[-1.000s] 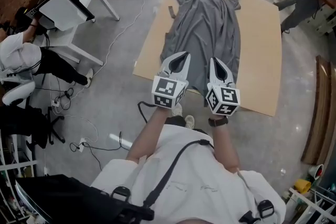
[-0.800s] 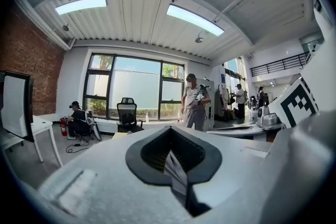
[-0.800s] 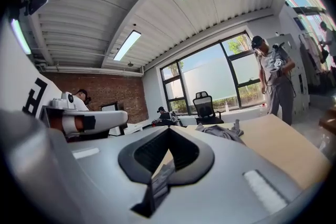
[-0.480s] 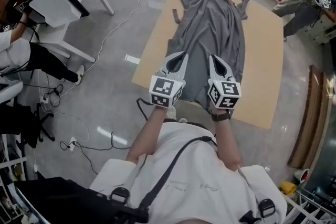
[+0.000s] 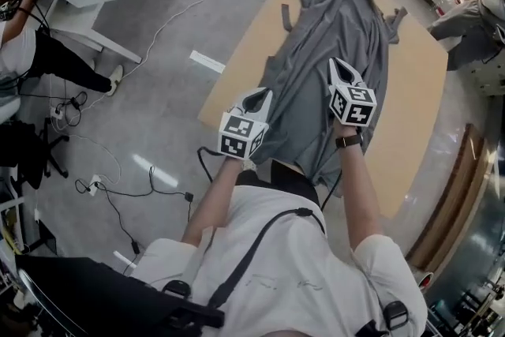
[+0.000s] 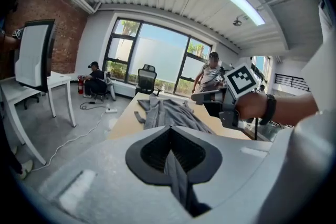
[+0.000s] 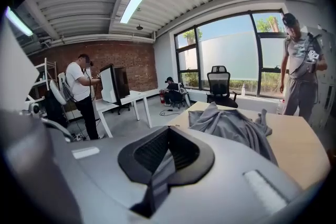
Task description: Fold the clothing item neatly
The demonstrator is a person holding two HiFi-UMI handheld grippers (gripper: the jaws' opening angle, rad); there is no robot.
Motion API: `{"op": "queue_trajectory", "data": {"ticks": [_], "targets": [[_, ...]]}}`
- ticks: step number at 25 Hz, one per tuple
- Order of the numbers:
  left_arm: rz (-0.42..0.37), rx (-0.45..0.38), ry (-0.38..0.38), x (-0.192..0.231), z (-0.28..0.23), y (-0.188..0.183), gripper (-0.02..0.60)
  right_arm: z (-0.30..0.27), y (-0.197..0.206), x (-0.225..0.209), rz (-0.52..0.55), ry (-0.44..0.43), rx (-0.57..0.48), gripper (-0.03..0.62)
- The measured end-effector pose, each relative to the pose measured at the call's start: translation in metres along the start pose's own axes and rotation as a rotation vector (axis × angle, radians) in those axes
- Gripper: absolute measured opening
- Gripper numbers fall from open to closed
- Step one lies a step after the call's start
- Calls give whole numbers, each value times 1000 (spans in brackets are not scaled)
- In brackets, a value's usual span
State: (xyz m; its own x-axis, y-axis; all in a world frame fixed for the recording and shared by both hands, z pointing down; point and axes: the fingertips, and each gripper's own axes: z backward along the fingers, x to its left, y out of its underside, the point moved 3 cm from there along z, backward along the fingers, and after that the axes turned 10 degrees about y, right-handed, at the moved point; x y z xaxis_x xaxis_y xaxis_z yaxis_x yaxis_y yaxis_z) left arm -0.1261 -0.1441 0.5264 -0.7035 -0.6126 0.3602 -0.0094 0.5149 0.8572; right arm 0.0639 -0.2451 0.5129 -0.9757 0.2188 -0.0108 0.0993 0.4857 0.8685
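**A:** Head view: on the grey floor [image 5: 158,83] lies one brown board [image 5: 418,83], with one grey garment [image 5: 331,28] stretched lengthwise along it.

**B:** And the two grippers?

**A:** The left gripper [image 5: 261,95] and right gripper [image 5: 340,64] are both at its near end.

**B:** Left gripper view?

**A:** Jaws pinched together on a fold of the garment. The right gripper view shows the same.

**B:** So the first fold is starting, I'd say. Next, carry that end evenly toward the far one.

The head view looks steeply down over the bench [image 5: 410,114]. Both gripper views sit low, facing along their jaws across it; all share the grey garment [image 5: 331,35].
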Motion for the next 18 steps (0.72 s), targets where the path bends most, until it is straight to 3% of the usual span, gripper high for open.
{"op": "queue_trajectory", "data": {"ticks": [7,9,15,18], "targets": [[155,150,-109,40,-29,62,2,-121,26,9,63,-128,139,13],[190,192,-129,50,-38,78,76,-149,36,13,94,-157,172,45],[262,320,-163,85,-58,119,139,-223,57,9,155,-175,264,135],[304,381,-138,94,-67,138,141,-254,65,5,171,-167,300,155]]}}
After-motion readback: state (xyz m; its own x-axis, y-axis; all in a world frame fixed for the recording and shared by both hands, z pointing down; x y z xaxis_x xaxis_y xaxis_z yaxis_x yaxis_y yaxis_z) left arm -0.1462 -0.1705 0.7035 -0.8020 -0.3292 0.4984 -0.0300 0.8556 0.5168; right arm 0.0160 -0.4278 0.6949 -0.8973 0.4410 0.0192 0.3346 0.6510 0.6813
